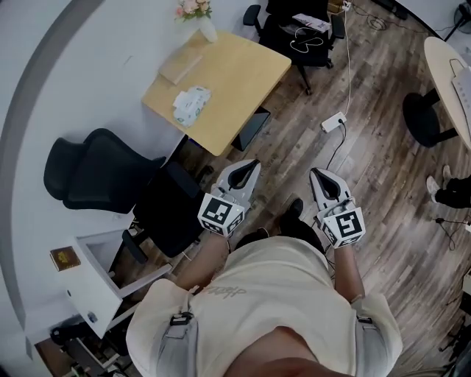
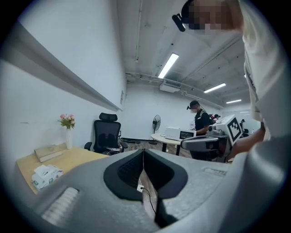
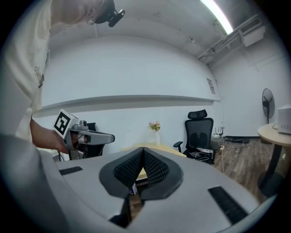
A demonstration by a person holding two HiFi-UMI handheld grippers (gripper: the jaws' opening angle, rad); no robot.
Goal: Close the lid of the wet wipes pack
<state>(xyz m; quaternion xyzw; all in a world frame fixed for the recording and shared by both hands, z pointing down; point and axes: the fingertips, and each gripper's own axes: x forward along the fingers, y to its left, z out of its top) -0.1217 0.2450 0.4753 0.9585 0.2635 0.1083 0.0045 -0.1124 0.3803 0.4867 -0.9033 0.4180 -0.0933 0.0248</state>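
- Position of wet wipes pack (image 1: 191, 104): flat on the wooden table (image 1: 243, 70), near the table's left edge; white with green print; lid state too small to read in any view
- Also on that table: vase of pink flowers (image 1: 199, 16) at the far corner; flat tan book (image 1: 180, 65) between vase and pack, apart from both
- Left gripper (image 1: 254, 166): clenched, jaws pressed together at the tips with nothing between them; held out in front of the person's torso (image 1: 272, 294) above the wood-plank floor (image 1: 383, 147); tips aimed toward the table's near corner; well apart from the pack
- Right gripper (image 1: 316, 174): likewise clenched on nothing, dark pads meeting along one line in its own view; level with the left gripper, the two side by side with a gap between them
- From the left gripper view: pack low at the left on the table edge, right gripper off to the right
- From the right gripper view: left gripper at the left with its marker cube showing; table and flowers beyond the closed jaws
- Black office chair (image 1: 96, 173) to the left of the table's near end; white power strip (image 1: 333, 122) on the floor right of the table
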